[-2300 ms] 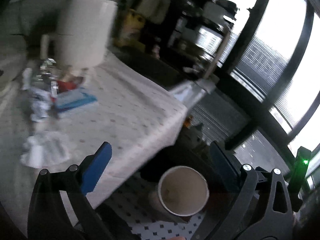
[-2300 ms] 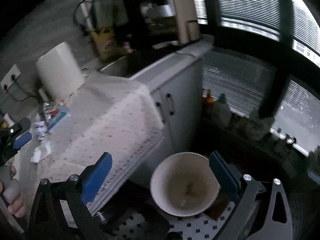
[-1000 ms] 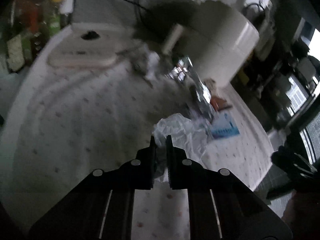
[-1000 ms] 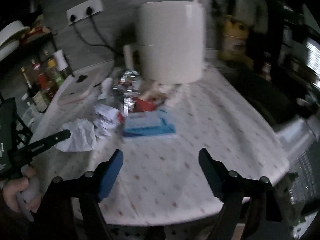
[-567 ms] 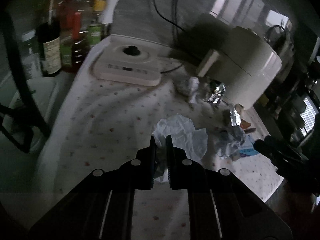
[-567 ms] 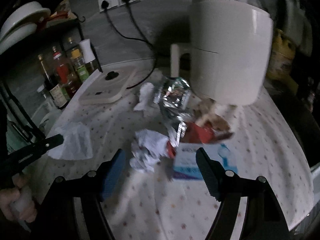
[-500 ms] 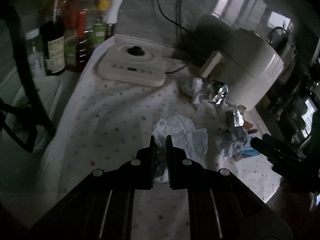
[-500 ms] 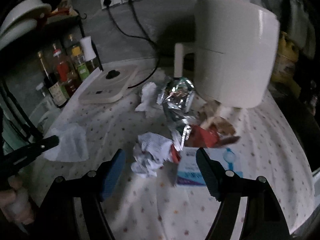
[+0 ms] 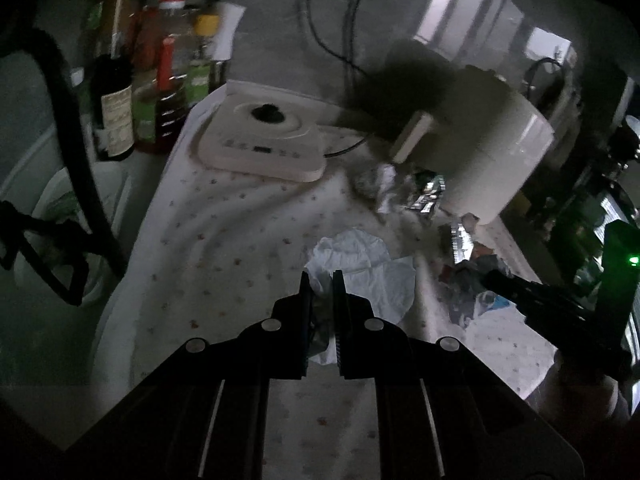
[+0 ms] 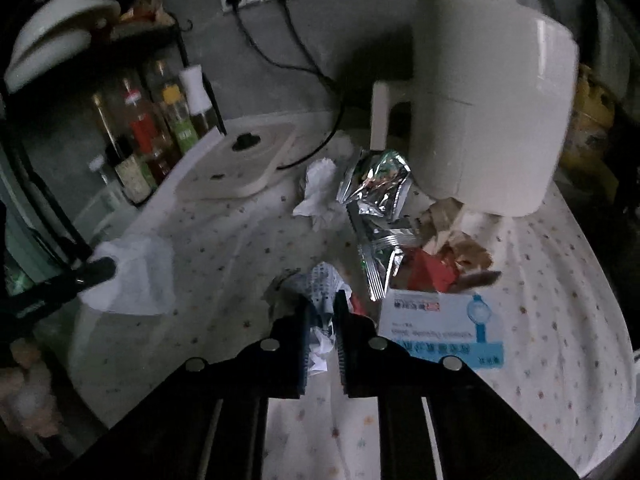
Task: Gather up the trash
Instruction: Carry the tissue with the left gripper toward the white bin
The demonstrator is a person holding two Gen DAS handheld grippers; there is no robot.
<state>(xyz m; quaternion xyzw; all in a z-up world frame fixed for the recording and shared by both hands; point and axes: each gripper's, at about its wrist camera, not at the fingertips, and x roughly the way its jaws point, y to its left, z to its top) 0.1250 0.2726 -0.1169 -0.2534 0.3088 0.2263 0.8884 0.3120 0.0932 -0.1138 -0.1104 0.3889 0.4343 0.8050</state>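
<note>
L tool (image 9: 321, 280): pinching white tissue (image 9: 360, 268).
R tool (image 10: 323, 300): jaws just closing, now gripping crumpled paper (image 10: 322, 284) on surface (image 10: 560, 320).

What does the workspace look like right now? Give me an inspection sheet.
Surface: table under a dotted tablecloth, creased.
Job's things: white tissue; crumpled printed paper; another tissue wad; foil wrappers; red and brown scraps; blue-white packet.
Clutter: white appliance; flat white base.
Grippers: left gripper shut on the white tissue; right gripper just closed on the crumpled printed paper.
Cables: two black leads from wall sockets.
Surroundings: bottles on a rack.
</note>
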